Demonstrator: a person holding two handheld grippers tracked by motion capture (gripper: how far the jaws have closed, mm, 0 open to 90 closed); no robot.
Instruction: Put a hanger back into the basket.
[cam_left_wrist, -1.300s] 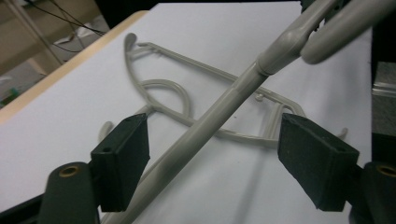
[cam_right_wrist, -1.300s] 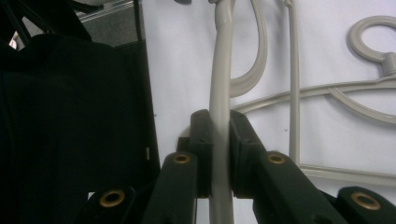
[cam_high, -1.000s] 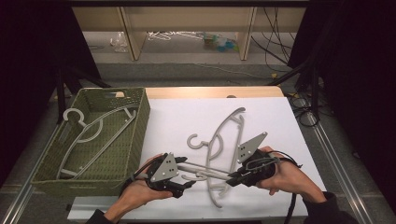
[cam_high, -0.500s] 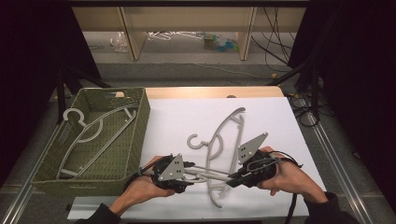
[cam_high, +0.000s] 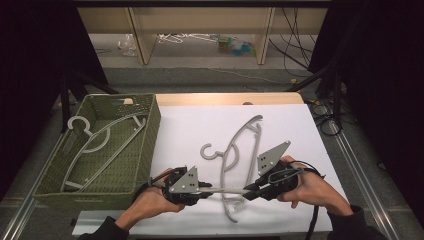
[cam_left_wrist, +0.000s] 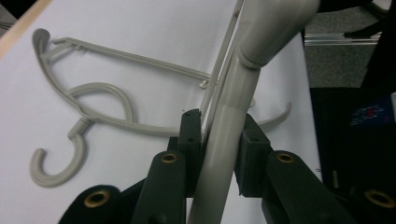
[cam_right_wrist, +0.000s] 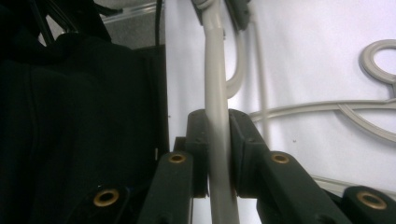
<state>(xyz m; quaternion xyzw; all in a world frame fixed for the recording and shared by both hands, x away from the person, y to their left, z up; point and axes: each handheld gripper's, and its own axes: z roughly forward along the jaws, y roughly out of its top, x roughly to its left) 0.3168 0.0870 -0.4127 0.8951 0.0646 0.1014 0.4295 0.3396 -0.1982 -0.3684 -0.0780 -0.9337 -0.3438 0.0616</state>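
White sheeting is covering the bench (cam_high: 190, 125), with a green woven basket (cam_high: 150, 130) sitting along its left side and already holding one grey hanger (cam_high: 102, 142), while dark floor and low shelving are lying beyond the far edge. On the bench, towards the person's side, a grey plastic hanger (cam_high: 235, 150) is resting flat with its hook pointing left, towards the basket, and a second hanger's straight bar (cam_high: 227, 190) is spanning the gap between the two hands just above it. The left claw (cam_high: 207, 188) has just been closing, and in the left gripper view its pads are now pressing on both sides of the bar (cam_left_wrist: 222, 135); the right claw (cam_high: 250, 189) is clamping the same bar (cam_right_wrist: 215, 126) at the opposite end, jaws nearly together around it. Judging by its thin moulded rails, this hanger is looking light and fairly stiff, though likely to be flexing a little along its length, and its smooth round plastic is probably slippery enough to be twisting in a loose grip. Holding it at both ends of the bar, as the claws are doing, is seeming the soundest choice, since the hook and the curved shoulders are offering less flat surface.
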